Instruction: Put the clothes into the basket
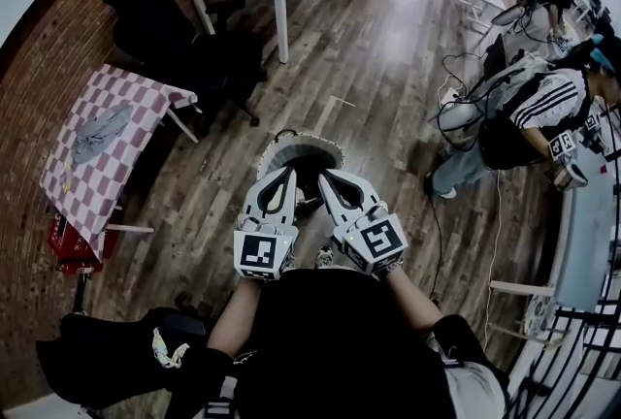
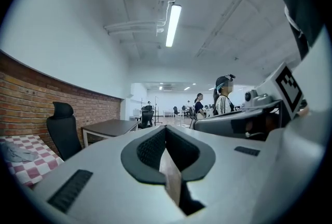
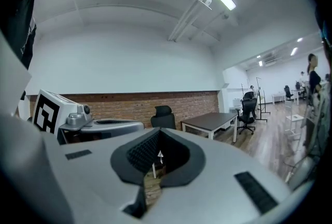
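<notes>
The left gripper [image 1: 289, 173] and the right gripper [image 1: 326, 177] are held side by side at the bottom of the head view, both pointing level. Each one is clenched on nothing: in the left gripper view the pads are seen pressed together with only floor showing through the slit below them, and the right gripper view gives the same reading.

A white-rimmed basket [image 1: 301, 145] stands on the wooden floor [image 1: 378, 68] just beyond the gripper tips (its inside is too dark for any contents to be made out). A grey garment [image 1: 102, 131] is seen lying crumpled on a desk [image 1: 131, 89] covered with a pink-and-white checked cloth, well apart from the basket, at the left by the brick wall [image 1: 58, 48]. The same garment [image 2: 15, 153] is glimpsed at the left edge of the left gripper view.
</notes>
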Motion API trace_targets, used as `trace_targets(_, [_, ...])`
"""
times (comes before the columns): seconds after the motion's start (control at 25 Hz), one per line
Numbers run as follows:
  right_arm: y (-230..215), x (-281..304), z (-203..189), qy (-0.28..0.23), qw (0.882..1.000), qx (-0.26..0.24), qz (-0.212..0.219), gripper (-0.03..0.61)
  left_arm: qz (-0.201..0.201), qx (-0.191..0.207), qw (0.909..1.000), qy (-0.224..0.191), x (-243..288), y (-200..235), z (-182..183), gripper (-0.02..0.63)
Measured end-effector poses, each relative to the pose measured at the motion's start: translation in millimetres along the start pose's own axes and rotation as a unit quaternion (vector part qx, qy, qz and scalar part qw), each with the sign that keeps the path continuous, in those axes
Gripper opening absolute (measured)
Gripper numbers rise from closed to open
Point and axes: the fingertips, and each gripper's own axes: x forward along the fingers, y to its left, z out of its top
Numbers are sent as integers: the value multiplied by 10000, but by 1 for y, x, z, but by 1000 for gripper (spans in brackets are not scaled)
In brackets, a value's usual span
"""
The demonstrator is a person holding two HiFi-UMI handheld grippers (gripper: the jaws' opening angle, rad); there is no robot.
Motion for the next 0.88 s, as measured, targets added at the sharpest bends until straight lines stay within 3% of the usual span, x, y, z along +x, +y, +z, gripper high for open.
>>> trace_targets(0.28, [3,5,-10,74,10000,50,9,8,66,-25,9999,116,-4,9,-14,12])
trace_targets(0.88, [-1,6,-11,47,9999,31,-104,8,149,-116,9998,-2,-3,17,-6,12])
